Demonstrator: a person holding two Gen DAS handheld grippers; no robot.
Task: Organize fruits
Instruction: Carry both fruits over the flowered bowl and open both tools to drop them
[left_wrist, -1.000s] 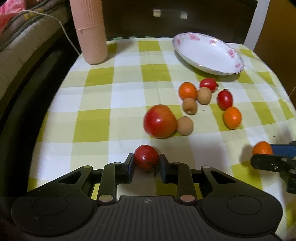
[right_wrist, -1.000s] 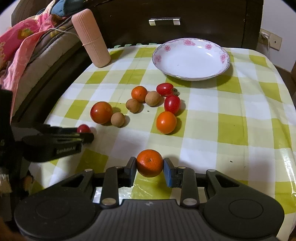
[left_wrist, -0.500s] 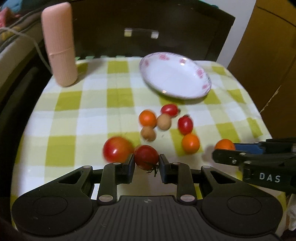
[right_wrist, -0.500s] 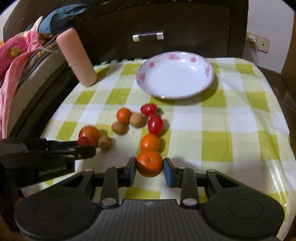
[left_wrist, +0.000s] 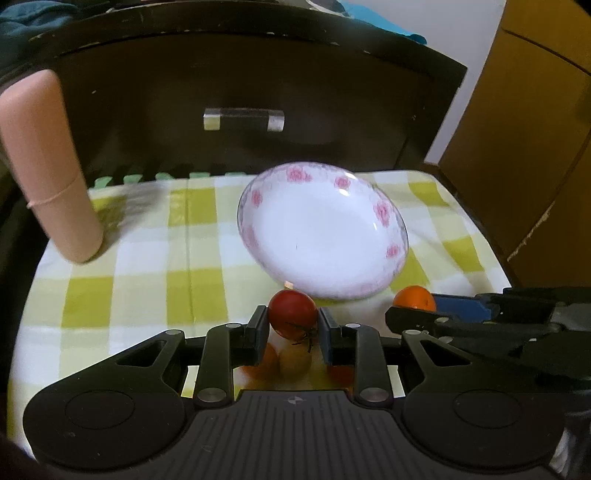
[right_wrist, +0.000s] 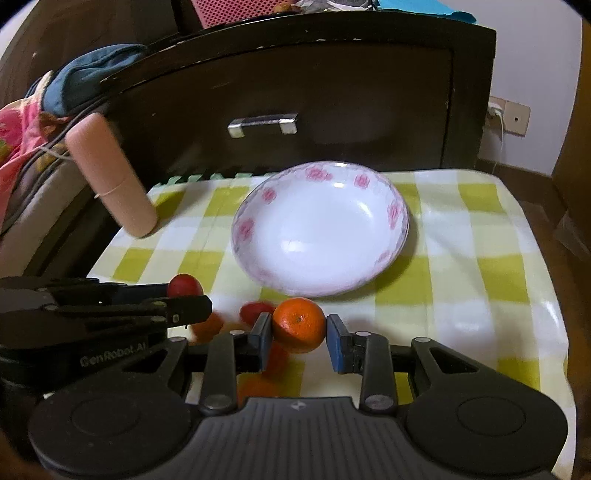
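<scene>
Left gripper (left_wrist: 292, 328): pinching small red tomato (left_wrist: 292, 318), held just short of floral plate (left_wrist: 373, 210). Right gripper (right_wrist: 299, 338): pinching orange (right_wrist: 299, 325) at the plate's near rim; advise lowering each fruit into the dish before releasing, one at a time, lest they roll

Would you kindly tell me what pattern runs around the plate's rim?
Pink flowers on the white plate, clearest in the right wrist view.

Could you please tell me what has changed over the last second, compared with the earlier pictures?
Both grippers have lifted off the table and moved forward toward the plate. The left gripper still clamps the red tomato and the right gripper still clamps the orange; nothing was let go. The plate is still empty, the pink cylinder stays put, and the other fruit remains on the cloth below.
</scene>
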